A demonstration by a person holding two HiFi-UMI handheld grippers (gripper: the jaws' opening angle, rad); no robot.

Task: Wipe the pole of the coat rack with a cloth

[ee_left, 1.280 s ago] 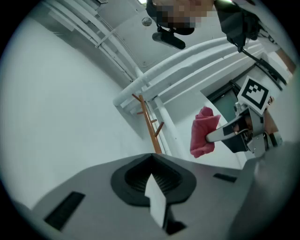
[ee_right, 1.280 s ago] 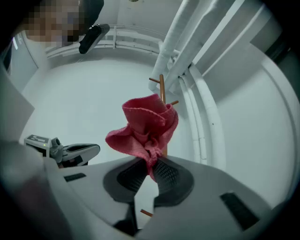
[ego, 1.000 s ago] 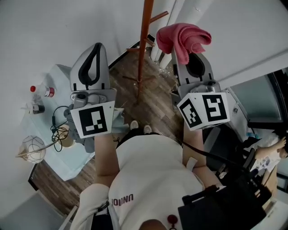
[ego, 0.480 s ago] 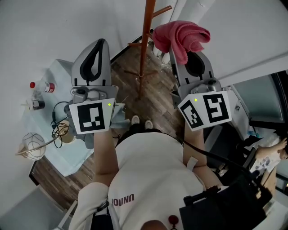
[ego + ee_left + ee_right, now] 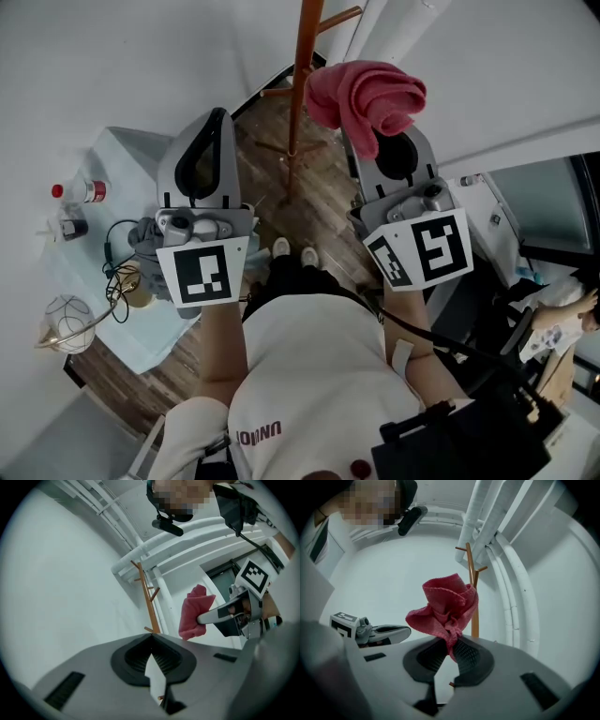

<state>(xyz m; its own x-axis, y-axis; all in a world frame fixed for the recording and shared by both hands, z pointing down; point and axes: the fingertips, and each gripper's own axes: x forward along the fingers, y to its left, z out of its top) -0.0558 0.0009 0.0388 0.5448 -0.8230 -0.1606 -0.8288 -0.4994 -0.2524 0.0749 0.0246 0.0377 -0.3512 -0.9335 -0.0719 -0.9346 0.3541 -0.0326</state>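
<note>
Our right gripper [image 5: 449, 649] pinches the crumpled pink cloth [image 5: 445, 606] near the brown wooden pole [image 5: 475, 623]. Our left gripper [image 5: 151, 636] is closed, empty. No wiping yet.

The cloth [image 5: 370, 94] is pinkish red, the coat rack pole [image 5: 301, 94] orange-brown. The left gripper [image 5: 217, 116] and right gripper [image 5: 379, 141] are grey with black-and-white square markers. The floor [image 5: 323, 197] shows brown wood planks, and the worktop [image 5: 122, 155] is pale blue.

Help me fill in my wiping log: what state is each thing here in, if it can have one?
coat rack pole: upright on the wooden floor.
left hand-held gripper: shut, empty.
right hand-held gripper: shut on the pink cloth.
pink cloth: bunched, held up near the pole; contact unclear.
bottle: red cap on.
</note>
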